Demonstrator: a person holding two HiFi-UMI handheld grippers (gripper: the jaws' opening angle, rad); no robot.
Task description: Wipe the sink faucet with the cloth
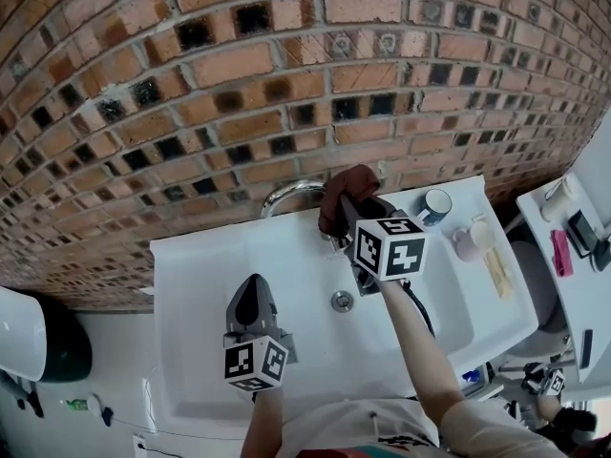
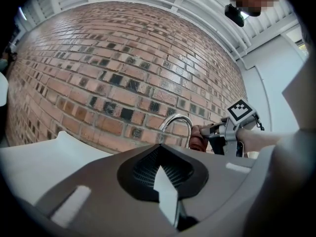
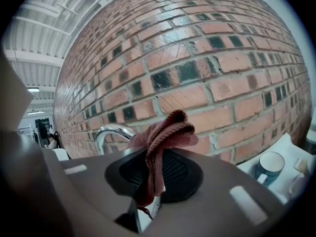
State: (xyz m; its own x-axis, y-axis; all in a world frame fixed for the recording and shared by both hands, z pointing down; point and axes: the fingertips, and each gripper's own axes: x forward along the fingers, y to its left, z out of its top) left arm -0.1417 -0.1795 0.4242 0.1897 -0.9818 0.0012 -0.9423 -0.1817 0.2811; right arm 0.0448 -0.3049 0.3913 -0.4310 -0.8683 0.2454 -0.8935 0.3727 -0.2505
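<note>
Right gripper (image 1: 355, 219) pinches bunched reddish-brown cloth (image 1: 346, 197), held up just beside curved chrome faucet (image 1: 286, 195) at back of white sink (image 1: 205, 275); contact unclear. Left gripper (image 1: 252, 303) pressed together, empty, over basin, apart from faucet.

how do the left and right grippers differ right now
The left gripper is shut on nothing; the right gripper is shut on the brownish-red cloth. The left gripper hangs over the front of the sink, away from the faucet; the right gripper is up beside the faucet. Both carry a marker cube and point toward the brick wall.
</note>
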